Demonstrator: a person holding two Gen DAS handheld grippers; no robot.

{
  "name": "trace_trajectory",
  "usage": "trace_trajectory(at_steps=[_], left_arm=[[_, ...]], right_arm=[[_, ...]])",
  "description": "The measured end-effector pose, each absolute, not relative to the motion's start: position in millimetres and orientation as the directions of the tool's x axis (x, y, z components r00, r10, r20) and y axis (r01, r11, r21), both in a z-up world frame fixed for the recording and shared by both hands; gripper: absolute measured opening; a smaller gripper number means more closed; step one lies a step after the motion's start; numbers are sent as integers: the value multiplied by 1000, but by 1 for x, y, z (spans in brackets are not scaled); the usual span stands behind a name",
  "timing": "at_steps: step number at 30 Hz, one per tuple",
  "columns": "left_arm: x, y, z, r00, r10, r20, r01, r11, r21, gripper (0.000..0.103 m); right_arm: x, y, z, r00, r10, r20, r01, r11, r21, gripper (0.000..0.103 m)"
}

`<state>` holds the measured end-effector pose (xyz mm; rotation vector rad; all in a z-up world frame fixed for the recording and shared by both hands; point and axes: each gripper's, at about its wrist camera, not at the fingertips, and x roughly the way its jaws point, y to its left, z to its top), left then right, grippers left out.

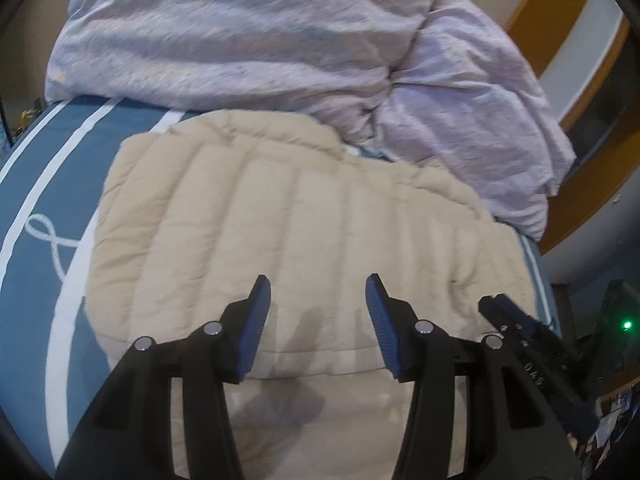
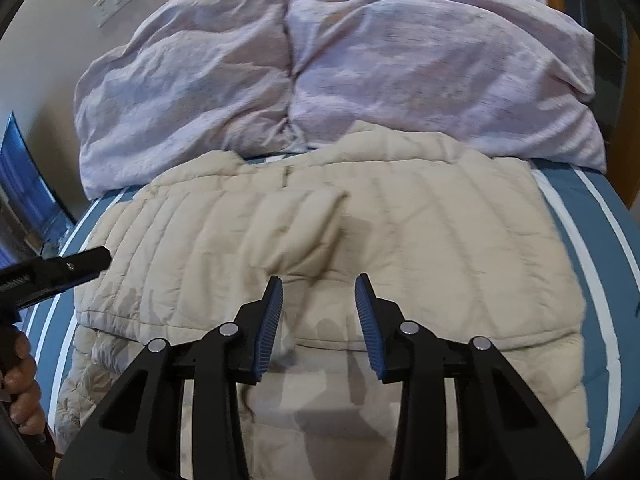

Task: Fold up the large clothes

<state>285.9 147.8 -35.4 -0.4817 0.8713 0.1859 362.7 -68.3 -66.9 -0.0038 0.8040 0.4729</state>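
Observation:
A beige quilted puffer jacket [image 1: 288, 216] lies spread on the bed and is folded over itself, with a folded edge running across its near part. It also shows in the right wrist view [image 2: 400, 220], where a sleeve [image 2: 296, 224] lies folded across its middle. My left gripper [image 1: 318, 284] is open and empty, a little above the near part of the jacket. My right gripper [image 2: 318, 284] is open and empty above the jacket's folded edge. The right gripper also shows at the right of the left wrist view [image 1: 524, 332], and the left gripper at the left of the right wrist view [image 2: 60, 270].
A crumpled lilac duvet [image 1: 280, 40] is piled at the far side of the bed, against the jacket's far edge; it also shows in the right wrist view [image 2: 340, 60]. The bed cover [image 1: 36, 208] is blue with white stripes. A wooden frame [image 1: 560, 40] stands at the right.

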Motion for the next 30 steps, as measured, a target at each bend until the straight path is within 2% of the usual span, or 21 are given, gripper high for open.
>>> trace_trajectory(at_steps=[3,6,13,15,17,19,22,30], left_arm=[[287,152,-46,612,-10,-791,-366,883,-295,50],[288,159,-63,579,22,-815,-391,885,-253,50],[284,175,-85,573,14,-819,-400,878,-264,42],[279,176,-80,582,2,-813,-394,875,-280,46],[267,176,-72,602,-13,-799,-371,881,-294,51],[255,174,-65,614,-21,-789,-350,889,-296,57],[230,174,-55,626,-26,-779,-318,904,-285,59],[132,186,-53,635,-53,-771,-271,919,-286,59]], right_arm=[[372,-59,-83,575,360,-734,-386,911,144,38],[385,-56,-104,551,288,-783,-340,935,105,32],[388,-51,-107,561,242,-791,-342,939,45,32],[386,-55,-102,553,268,-789,-353,933,70,39],[382,-68,-93,542,326,-775,-356,924,140,62],[376,-80,-84,545,368,-753,-361,914,186,71],[365,-95,-72,538,392,-746,-387,901,194,72],[314,-159,-69,509,356,-784,-460,882,102,75]])
